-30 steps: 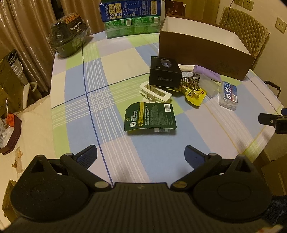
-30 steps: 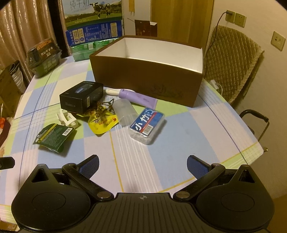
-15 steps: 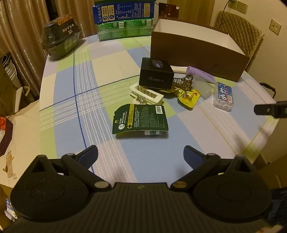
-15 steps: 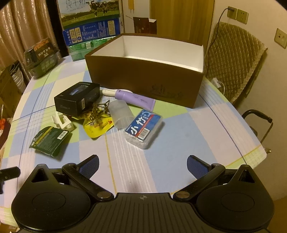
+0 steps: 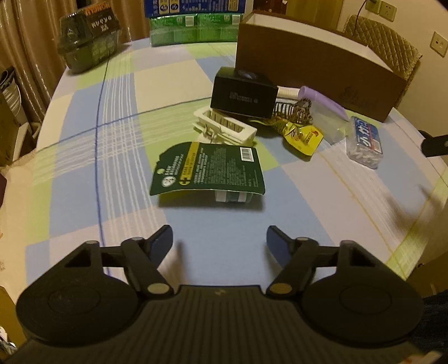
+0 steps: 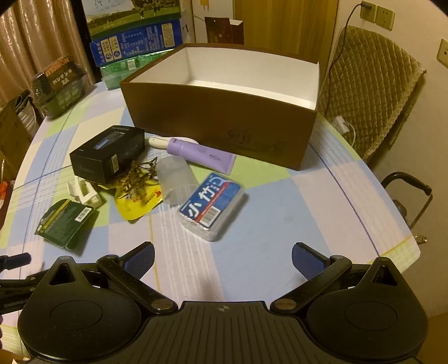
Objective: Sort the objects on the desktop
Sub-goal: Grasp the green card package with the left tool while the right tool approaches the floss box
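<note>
**Closing in on the green card, box still empty**

Far left edge of the table (image 5: 84,173): a dark wrapped pack (image 5: 89,39), well apart from the rest. Back edge: green and blue cartons (image 5: 193,19).

Mid-table, left of the clutter: a green blister card (image 5: 207,168), curled up off the cloth, nearest the left gripper (image 5: 218,242). Jaws of that gripper just been narrowing, now at a middling gap, nothing between them, pads clear of the card. Judged the step in hand: approach to a first pick, with the card the likely target.

Just behind the card: a white plastic clip (image 5: 224,127), tucked against a black carton (image 5: 243,95). Right of those: a dark hair claw (image 5: 294,110) lying over a yellow sachet (image 5: 302,135), then a clear tub (image 6: 175,179) and a purple tube (image 6: 201,154), a white item poking out behind the tube.

Further right: a clear box with a blue label (image 6: 211,207), directly ahead of the right gripper (image 6: 222,259). Jaws there spread wide, empty.

Towards the back right edge: the brown cardboard box (image 6: 218,123), white inside, nothing visible in it.

Next move, as a judgement: lower over the raised near edge of the card and pinch across its thickness, since too flat for a top-down squeeze; then lift and carry over the box wall. Risk: card sliding on the cloth.
</note>
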Demonstrator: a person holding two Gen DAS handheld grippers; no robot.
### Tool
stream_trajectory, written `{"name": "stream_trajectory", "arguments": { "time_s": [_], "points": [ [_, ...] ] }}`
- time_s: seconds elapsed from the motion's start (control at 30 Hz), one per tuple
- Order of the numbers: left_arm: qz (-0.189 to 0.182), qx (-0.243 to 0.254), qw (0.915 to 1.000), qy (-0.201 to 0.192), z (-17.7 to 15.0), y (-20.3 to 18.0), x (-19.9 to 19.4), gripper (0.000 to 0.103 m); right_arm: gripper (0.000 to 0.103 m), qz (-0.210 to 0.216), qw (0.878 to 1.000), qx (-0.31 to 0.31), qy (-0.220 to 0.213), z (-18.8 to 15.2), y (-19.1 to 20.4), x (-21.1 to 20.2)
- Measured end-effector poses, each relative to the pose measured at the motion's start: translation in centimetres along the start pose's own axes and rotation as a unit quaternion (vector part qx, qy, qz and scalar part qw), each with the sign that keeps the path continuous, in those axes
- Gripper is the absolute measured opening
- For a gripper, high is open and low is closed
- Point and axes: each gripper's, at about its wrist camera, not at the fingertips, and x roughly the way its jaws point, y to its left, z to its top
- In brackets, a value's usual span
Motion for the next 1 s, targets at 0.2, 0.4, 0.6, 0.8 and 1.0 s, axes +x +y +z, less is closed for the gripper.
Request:
{"name": "stream_trajectory", "arguments": {
  "time_s": [0.2, 0.4, 0.6, 0.8, 1.0],
  "points": [
    [0.007, -0.002, 1.0, 0.001, 0.4, -0.8, 1.9, 0.069, 0.101, -0.002, 1.0, 0.01, 0.003, 0.7, -1.7, 0.7],
    [0.012, -0.003, 0.9999, 0.0, 1.1, -1.4, 3.6, 0.058, 0.101, -0.007, 1.0, 0.026, 0.009, 1.3, -3.2, 1.4],
    [0.015, -0.017, 0.9996, -0.019, 2.0, -1.5, 4.2, 0.055, 0.101, 0.001, 1.0, 0.02, 0.017, 2.0, -4.2, 2.3],
    [0.018, -0.012, 0.9995, -0.023, 2.5, -1.9, 5.0, 0.04, 0.101, 0.001, 0.999, 0.023, 0.027, 2.4, -4.7, 3.3],
    [0.034, -0.004, 0.999, -0.029, 2.5, -1.5, 4.0, 0.04, 0.101, 0.018, 0.999, 0.022, 0.029, 2.8, -4.7, 4.1]
  ]
}}
